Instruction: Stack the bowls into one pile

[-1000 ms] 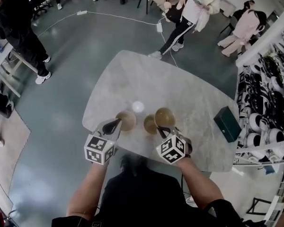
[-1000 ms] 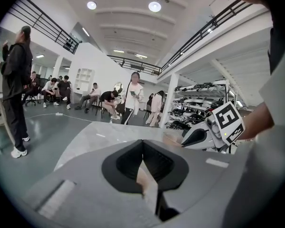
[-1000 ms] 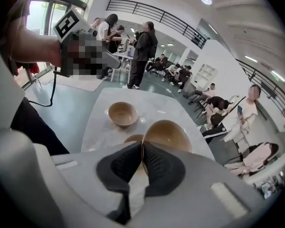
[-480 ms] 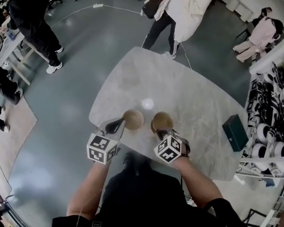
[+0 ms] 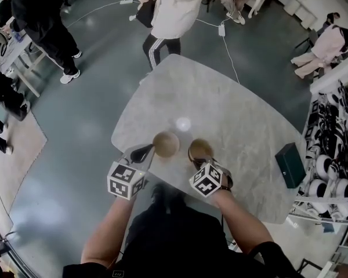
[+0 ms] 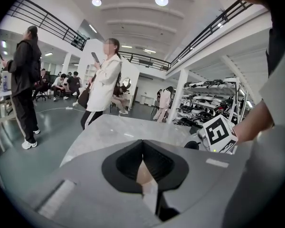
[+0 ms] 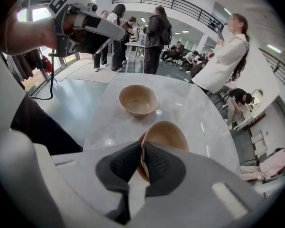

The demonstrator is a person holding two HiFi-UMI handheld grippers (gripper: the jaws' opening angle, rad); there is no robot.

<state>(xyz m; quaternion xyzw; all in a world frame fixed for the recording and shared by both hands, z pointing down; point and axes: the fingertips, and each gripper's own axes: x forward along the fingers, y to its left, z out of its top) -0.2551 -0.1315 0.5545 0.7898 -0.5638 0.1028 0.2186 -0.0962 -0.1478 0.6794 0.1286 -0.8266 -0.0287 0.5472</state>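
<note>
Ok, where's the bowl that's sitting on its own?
Head view: the lone bowl stands on the marble table near the person's edge, just left of the other bowl and just beyond the left claw.

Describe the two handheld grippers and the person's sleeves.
Both the left gripper and right gripper have grey shells, black ribbed jaws and a white cube with black square markers. A black cable hangs from the left one. The person wears a black short-sleeved top. The right jaws are opening, the rim of a tan round bowl between them.
</note>
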